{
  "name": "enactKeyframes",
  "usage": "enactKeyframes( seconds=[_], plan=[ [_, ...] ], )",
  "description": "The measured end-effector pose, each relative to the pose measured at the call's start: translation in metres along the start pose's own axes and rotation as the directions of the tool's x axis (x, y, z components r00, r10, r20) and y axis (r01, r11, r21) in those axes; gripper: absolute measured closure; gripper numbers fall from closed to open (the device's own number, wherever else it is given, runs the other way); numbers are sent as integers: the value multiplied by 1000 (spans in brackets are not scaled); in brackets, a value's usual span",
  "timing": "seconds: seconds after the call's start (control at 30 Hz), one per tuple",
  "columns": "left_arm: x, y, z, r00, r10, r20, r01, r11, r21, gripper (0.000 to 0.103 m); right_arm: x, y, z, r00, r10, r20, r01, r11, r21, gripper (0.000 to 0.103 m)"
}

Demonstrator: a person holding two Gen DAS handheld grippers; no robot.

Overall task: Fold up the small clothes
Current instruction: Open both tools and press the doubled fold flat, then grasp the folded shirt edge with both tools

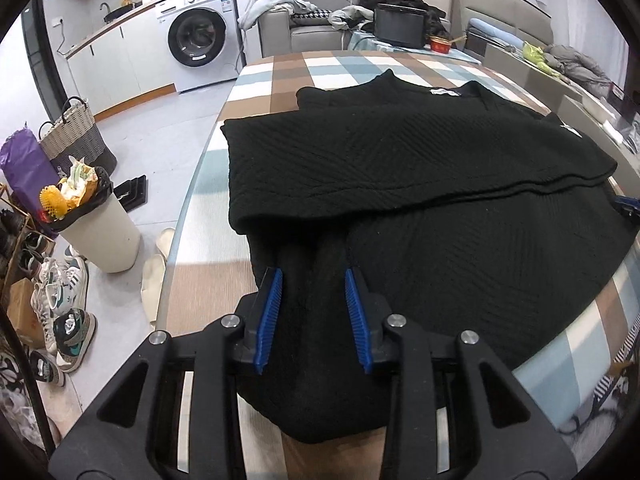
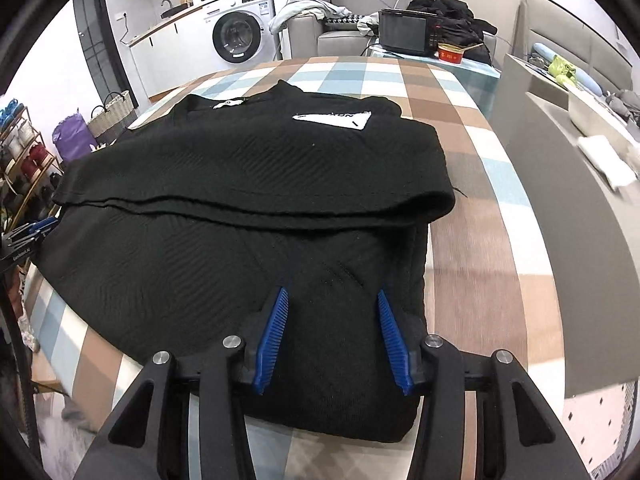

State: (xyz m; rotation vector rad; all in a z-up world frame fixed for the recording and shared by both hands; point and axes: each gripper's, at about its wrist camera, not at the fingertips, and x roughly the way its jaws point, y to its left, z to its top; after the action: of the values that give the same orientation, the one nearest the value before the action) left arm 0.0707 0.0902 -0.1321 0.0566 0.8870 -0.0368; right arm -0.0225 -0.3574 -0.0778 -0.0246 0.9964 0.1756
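The black garment (image 1: 420,160) looked like matt ribbed knit cloth. The checked tablecloth (image 2: 460,240) lay smooth with a slight sheen. Gripper fingers (image 1: 272,312) wore ridged blue plastic pads on matt black frames, bright metal pins.

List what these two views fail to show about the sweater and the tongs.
- Left tongs: grip on the black sweater unclear; fabric bunches between the pads.
- Right tongs: open; contact hidden.
- White label: print too small, right view.
- Sleeves: hidden under the fold.
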Motion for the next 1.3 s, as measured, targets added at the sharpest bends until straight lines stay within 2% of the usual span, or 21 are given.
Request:
enactKeyframes(
  seconds=[0.23, 0.37, 0.43, 0.47, 0.5, 0.57, 0.6, 0.73, 0.9, 1.0, 1.1, 1.17, 1.3],
  plan=[
    [-32, 0, -35, 1000, -20, -4, 20, 1000, -15, 73, -16, 3, -21, 1000, 12, -23, -12, 1000, -2, 56],
    [-41, 11, -42, 997, -75, -12, 73, 993, -91, 70, -20, 0, -21, 998, 32, -52, -33, 999, -6, 56],
    [-43, 24, -37, 993, -119, -8, 116, 978, -175, 61, -19, -4, -18, 997, 47, -54, -45, 999, 29, 55],
    [-45, 34, -36, 990, -141, 12, 140, 963, -232, 54, -18, -7, -16, 997, 56, -48, -54, 998, 44, 55],
    [-47, 41, -34, 987, -155, 32, 158, 949, -273, 51, -18, -10, -14, 996, 75, -39, -72, 995, 66, 55],
    [-48, 57, -31, 985, -164, 60, 175, 925, -336, 51, -17, -17, -11, 992, 123, -27, -119, 985, 123, 54],
    [-46, 61, -29, 985, -160, 61, 171, 922, -346, 51, -17, -22, -8, 988, 152, -13, -148, 976, 158, 54],
    [-37, 73, -17, 983, -171, 65, 183, 910, -372, 50, -10, -35, 0, 976, 220, 10, -215, 945, 244, 53],
    [-22, 73, 15, 972, -220, 84, 235, 893, -384, 51, -3, -37, 15, 981, 194, 13, -191, 946, 264, 53],
    [-23, 61, 29, 958, -265, 108, 286, 901, -327, 51, 3, -43, 22, 977, 211, 17, -206, 929, 309, 53],
    [-24, 53, 35, 963, -249, 104, 269, 920, -286, 51, 3, -51, 23, 975, 218, 44, -219, 912, 345, 53],
    [-17, 54, 38, 964, -250, 94, 267, 915, -303, 51, 2, -60, 23, 976, 201, 82, -217, 901, 376, 53],
    [-5, 56, 46, 962, -262, 83, 275, 904, -327, 51, 3, -71, 29, 963, 231, 139, -268, 877, 399, 53]
  ],
)
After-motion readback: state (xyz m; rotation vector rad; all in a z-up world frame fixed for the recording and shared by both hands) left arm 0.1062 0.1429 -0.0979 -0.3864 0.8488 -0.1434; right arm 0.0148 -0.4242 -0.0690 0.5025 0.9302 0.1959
